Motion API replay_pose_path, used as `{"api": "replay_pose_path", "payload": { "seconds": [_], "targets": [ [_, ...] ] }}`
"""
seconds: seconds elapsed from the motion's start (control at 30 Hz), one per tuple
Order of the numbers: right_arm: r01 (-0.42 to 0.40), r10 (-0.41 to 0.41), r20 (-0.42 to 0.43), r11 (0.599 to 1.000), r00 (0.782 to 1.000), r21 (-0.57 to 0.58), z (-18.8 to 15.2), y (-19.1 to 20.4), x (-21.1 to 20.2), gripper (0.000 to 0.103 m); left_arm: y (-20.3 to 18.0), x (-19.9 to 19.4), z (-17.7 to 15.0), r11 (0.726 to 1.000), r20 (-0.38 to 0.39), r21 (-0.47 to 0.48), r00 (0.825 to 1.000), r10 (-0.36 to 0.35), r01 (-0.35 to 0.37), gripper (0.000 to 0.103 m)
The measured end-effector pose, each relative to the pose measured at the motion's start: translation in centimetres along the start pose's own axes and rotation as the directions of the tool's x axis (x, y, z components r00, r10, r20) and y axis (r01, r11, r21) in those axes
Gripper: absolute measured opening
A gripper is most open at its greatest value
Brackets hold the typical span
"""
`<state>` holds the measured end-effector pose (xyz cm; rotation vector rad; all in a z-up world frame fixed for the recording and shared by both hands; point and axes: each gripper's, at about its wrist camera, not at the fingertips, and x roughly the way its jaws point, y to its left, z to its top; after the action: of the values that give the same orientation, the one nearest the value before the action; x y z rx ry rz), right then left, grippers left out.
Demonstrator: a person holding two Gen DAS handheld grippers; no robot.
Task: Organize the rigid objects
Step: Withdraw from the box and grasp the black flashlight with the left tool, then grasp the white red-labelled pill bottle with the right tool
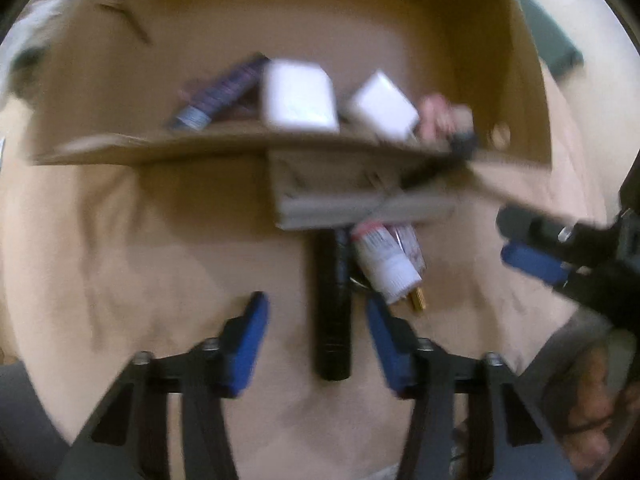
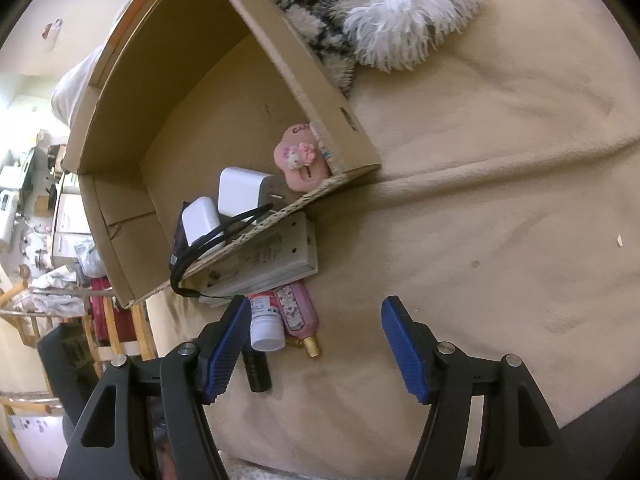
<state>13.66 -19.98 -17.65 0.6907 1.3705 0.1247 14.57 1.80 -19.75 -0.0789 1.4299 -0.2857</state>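
A black cylinder lies on the beige blanket between the blue pads of my left gripper, with a gap on each side; the jaws are open. Beside it lie a white bottle with a red label and a pink bottle with a gold cap, under a grey flat box. The cardboard box holds two white chargers, a pink charm and a purple tube. My right gripper hovers open above the bottles, holding nothing.
A black strap hangs over the box's low front wall. A fluffy white cushion and a patterned throw lie behind the box. Wooden furniture stands off the blanket's left edge. A person's hand shows at lower right.
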Motion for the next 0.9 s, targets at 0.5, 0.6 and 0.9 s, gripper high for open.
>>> {"api": "replay_pose_path", "payload": {
  "seconds": [0.5,0.6,0.9],
  "targets": [
    [-0.054,0.049,-0.049,0.994,0.998,-0.096,0.2,2.3,1.6,0.069,5.1,-1.2,-1.2,0.972,-0.015,-0.171,0.987,0.162,-0.162,0.017],
    [-0.099,0.081,-0.109,0.981,0.991,-0.165,-0.5,4.0,2.8,0.049,7.6,-2.3,-1.4,0.940,-0.012,-0.249,0.971,0.238,-0.234,0.017],
    [-0.017,-0.031,-0.164,0.958,0.986,-0.285,-1.0,6.9,6.6,0.040,7.3,-2.2,-1.2,0.937,-0.020,-0.210,0.960,0.281,-0.279,0.017]
  ]
}}
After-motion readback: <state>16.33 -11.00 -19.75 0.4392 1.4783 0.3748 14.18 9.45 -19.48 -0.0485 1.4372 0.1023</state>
